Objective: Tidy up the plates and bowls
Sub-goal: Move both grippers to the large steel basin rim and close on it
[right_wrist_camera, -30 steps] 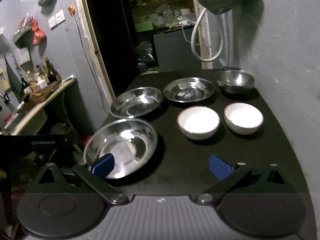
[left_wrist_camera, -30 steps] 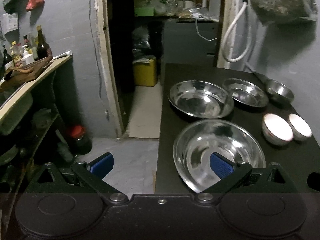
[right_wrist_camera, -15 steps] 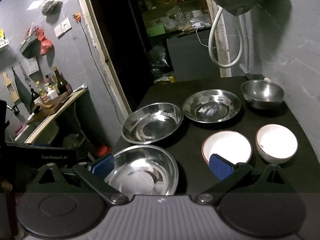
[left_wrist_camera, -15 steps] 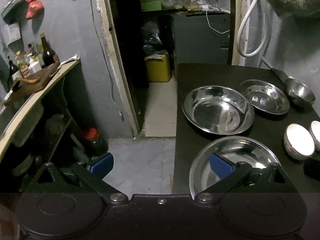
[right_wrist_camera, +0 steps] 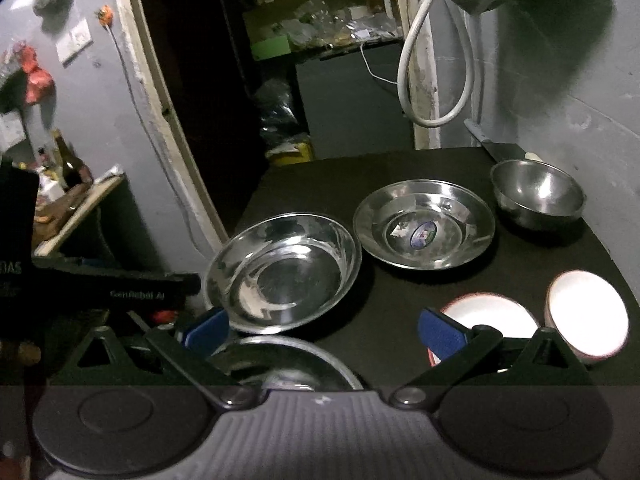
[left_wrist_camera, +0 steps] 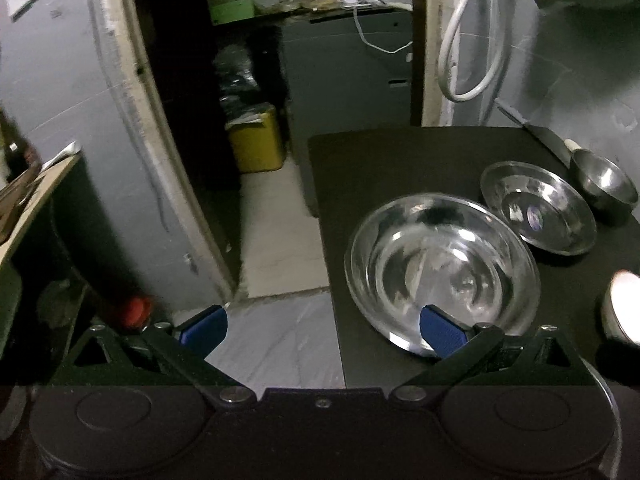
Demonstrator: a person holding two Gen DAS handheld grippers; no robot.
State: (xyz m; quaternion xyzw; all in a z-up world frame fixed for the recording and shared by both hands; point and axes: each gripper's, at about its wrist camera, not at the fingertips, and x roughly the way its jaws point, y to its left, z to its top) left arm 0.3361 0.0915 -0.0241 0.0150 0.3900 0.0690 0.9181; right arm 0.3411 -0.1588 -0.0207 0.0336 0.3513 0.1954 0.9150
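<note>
Both hand-held grippers have advanced over the bench [right_wrist_camera: 400, 168]; near steel plate [right_wrist_camera: 280, 364] slips beneath view. Left hand-held gripper [left_wrist_camera: 322, 330] and right hand-held gripper [right_wrist_camera: 324, 330] gape wide, empty. Step: approach. Next: straddle a plate rim [left_wrist_camera: 440, 272], pinch.

1. Left gripper [left_wrist_camera: 322, 330]: jaws spread wide, blue pads [left_wrist_camera: 442, 330] facing inward across an empty gap, nothing clamped.
2. Pointed forward and slightly downward, seen from its own wrist camera; black linkage arms angled out from two pivot bolts on the dark housing.
3. Right gripper [right_wrist_camera: 324, 330]: jaws likewise spread wide, nothing between the blue pads [right_wrist_camera: 440, 330].
4. Aimed forward and downward, with a ribbed grey housing at the bottom of its wrist view.
5. Left gripper also visible in the right wrist view as a dark bar with faint lettering, at the left edge.
</note>
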